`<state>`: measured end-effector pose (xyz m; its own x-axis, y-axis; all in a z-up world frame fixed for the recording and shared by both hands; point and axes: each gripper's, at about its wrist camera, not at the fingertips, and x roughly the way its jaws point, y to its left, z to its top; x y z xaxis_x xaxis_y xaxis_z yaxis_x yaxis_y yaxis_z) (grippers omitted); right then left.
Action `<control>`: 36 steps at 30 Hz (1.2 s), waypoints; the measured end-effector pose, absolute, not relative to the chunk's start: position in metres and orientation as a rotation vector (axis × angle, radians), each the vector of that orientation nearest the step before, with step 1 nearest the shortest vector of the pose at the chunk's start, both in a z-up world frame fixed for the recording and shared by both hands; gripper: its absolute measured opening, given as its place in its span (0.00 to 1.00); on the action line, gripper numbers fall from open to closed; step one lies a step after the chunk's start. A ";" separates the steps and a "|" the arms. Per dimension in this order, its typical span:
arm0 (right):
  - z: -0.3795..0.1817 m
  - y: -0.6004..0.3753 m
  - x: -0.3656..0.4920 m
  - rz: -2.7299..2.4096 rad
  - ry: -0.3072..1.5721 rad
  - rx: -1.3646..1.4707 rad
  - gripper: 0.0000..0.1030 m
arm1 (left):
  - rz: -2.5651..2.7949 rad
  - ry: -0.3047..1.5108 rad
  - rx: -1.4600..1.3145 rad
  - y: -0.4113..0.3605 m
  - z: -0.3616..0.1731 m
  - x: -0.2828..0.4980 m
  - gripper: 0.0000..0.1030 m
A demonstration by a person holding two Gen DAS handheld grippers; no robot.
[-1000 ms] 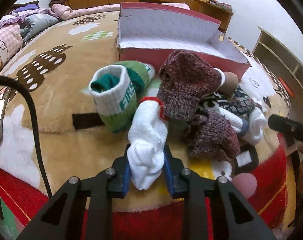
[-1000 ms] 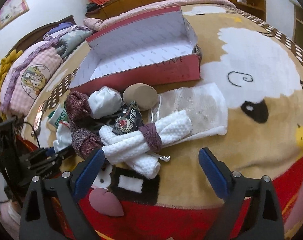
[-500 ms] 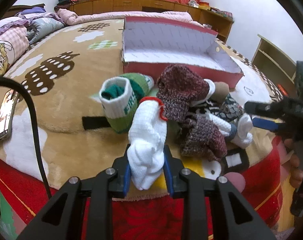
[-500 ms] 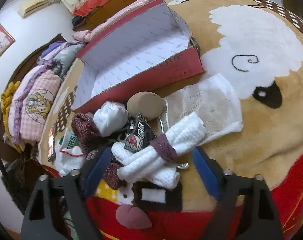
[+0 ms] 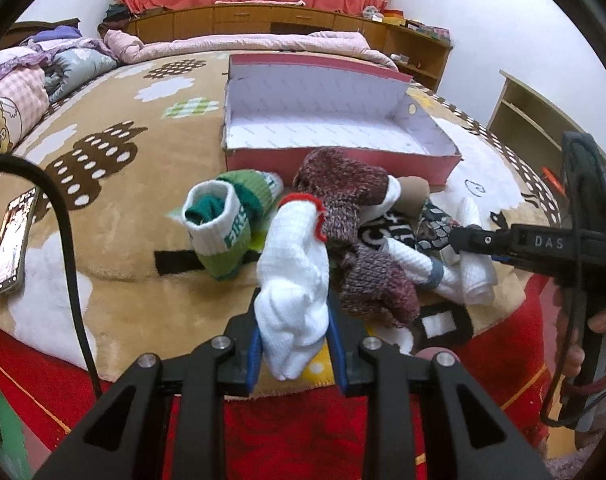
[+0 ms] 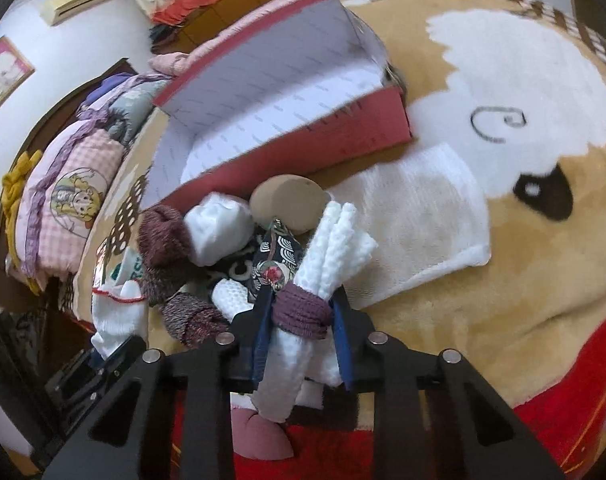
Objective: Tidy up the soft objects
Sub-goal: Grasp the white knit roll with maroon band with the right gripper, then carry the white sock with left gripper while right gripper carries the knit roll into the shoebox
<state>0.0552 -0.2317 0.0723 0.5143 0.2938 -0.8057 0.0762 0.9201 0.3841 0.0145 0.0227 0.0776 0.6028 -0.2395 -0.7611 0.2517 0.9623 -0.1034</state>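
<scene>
Left gripper (image 5: pixel 293 344): fingers (image 5: pixel 254 350) pinch the lower end of a white sock with red trim (image 5: pixel 293 272). The sock stands up between the fingers, red cuff on top, leaning slightly toward the pile. It sits close to the near edge of the bed (image 5: pixel 115 292).

Right gripper (image 6: pixel 301 336): fingers (image 6: pixel 260 332) are closed on a rolled white towel bundle (image 6: pixel 327 252) at its dark purple band (image 6: pixel 301 314). The roll runs lengthwise between the fingers, far end fanned out toward the box, near end hanging below the fingertips. In the left wrist view the same gripper (image 5: pixel 457 238) reaches into the pile from the right.

Pile, near edge of the bed: green and white sock (image 5: pixel 223 226) to the left of the held sock, standing with its open cuff up; maroon knit socks (image 5: pixel 343 204) just right of it, touching the white sock's cuff; a patterned dark pouch (image 6: pixel 277 258) pressed against the towel roll; a brown round item (image 6: pixel 289 202) behind the pouch, beside the box.

Red box (image 5: pixel 335 136) lies open behind the pile toward the middle of the bed, white inside, nothing visible in it. A flat white cloth (image 6: pixel 419 216) lies to the right of the towel roll. Right of the cloth the blanket is bare up to the bed's right edge. A phone (image 5: pixel 9 250) lies near the left edge, well apart from the pile; a black cable (image 5: pixel 69 240) passes between it and the socks.
</scene>
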 end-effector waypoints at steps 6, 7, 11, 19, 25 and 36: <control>0.088 -0.224 0.043 0.178 0.987 0.359 0.26 | -0.298 0.852 0.013 0.021 0.090 0.005 0.28; 0.090 -0.223 0.041 0.183 0.980 0.351 0.26 | -0.298 0.848 0.017 0.021 0.092 0.004 0.28; 0.099 -0.219 0.034 0.203 0.960 0.339 0.26 | -0.292 0.834 0.023 0.022 0.096 -0.001 0.28; 0.114 -0.210 0.023 0.225 0.916 0.238 0.26 | -0.275 0.821 0.006 0.019 0.104 0.010 0.28; 0.125 -0.202 0.025 0.242 0.892 0.154 0.26 | -0.258 0.804 -0.022 0.017 0.114 0.031 0.28; 0.146 -0.198 0.045 0.238 0.856 0.059 0.26 | -0.238 0.758 -0.038 0.005 0.131 0.071 0.28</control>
